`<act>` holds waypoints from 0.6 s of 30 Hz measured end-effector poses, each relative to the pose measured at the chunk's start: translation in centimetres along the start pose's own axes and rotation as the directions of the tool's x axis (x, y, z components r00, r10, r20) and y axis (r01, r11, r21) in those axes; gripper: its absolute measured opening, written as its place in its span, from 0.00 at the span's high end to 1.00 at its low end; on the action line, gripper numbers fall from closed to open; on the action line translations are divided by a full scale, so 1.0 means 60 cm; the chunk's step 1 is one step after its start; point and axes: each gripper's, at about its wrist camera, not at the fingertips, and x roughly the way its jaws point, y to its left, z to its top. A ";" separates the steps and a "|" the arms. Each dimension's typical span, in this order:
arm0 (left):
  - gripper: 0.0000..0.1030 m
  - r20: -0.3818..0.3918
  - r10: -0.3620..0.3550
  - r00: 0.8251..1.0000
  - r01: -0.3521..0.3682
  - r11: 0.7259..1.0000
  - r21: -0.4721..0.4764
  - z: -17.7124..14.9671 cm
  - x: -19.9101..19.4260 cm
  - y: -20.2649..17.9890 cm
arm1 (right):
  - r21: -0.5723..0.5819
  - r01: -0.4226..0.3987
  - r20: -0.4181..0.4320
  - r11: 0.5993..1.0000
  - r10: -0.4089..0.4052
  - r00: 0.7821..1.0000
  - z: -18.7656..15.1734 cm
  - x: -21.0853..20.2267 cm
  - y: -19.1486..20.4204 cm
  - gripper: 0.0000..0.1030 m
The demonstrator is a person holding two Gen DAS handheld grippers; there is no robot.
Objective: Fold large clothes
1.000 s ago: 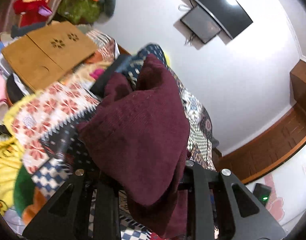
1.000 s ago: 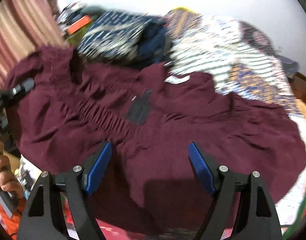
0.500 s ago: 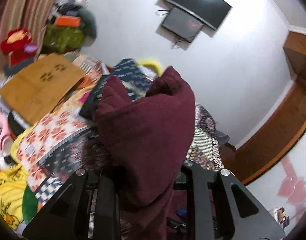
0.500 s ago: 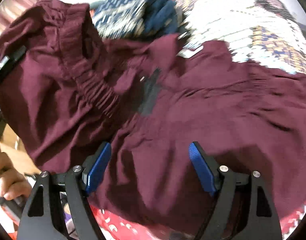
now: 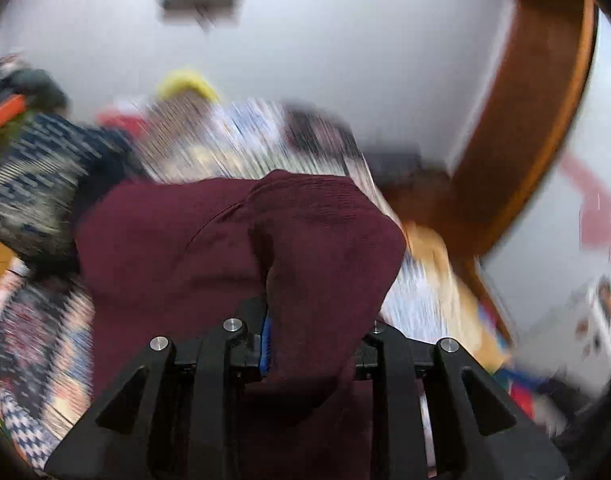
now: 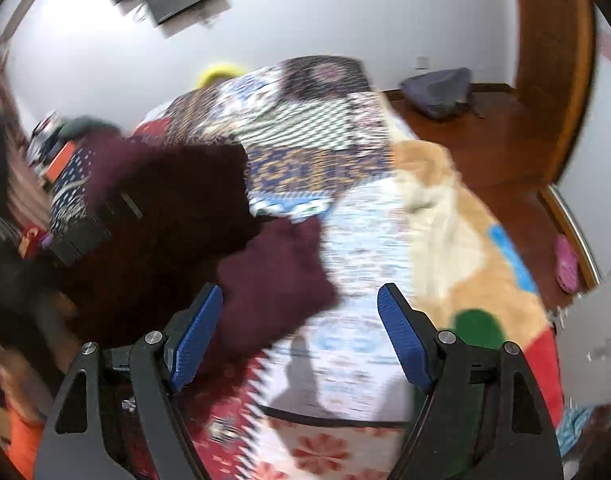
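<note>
Patchwork-covered bed below, my left gripper clamping the maroon garment, my right gripper spread wide, holding nothing.

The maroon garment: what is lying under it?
Under the maroon garment lies a patterned patchwork bedspread, showing around its edges. Whatever sits directly beneath the cloth is covered. The left gripper grips it.

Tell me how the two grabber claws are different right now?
The left gripper is squeezed shut on the maroon garment, while the right gripper stands wide open and holds nothing. Cloth drapes over the left one and hides most of its blue pads; the right one's blue pads show plainly, with only a maroon fold lying by its left finger. Both have black frames, silver screws and blue pads, and both hang over the patterned bedspread.
</note>
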 end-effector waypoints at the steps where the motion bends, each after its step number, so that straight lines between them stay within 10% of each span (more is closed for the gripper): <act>1: 0.77 -0.058 -0.041 0.997 0.042 0.999 0.013 -0.021 0.024 -0.016 | 0.016 0.006 0.005 1.000 -0.006 1.000 0.001 -0.004 -0.012 0.25; 7: 0.63 -0.097 0.016 0.995 0.010 0.966 0.259 -0.089 0.027 -0.079 | 0.029 0.046 0.019 0.999 -0.046 0.999 0.002 -0.015 -0.041 0.25; 13: 0.31 -0.151 -0.134 0.979 0.164 0.965 0.203 -0.086 -0.045 -0.042 | 0.003 0.020 0.041 1.000 -0.021 0.999 -0.002 -0.049 -0.023 0.25; 18: 0.28 -0.123 -0.129 0.984 0.149 0.974 0.170 -0.083 -0.114 0.014 | -0.059 -0.057 0.068 0.997 0.061 0.996 0.007 -0.063 0.022 0.25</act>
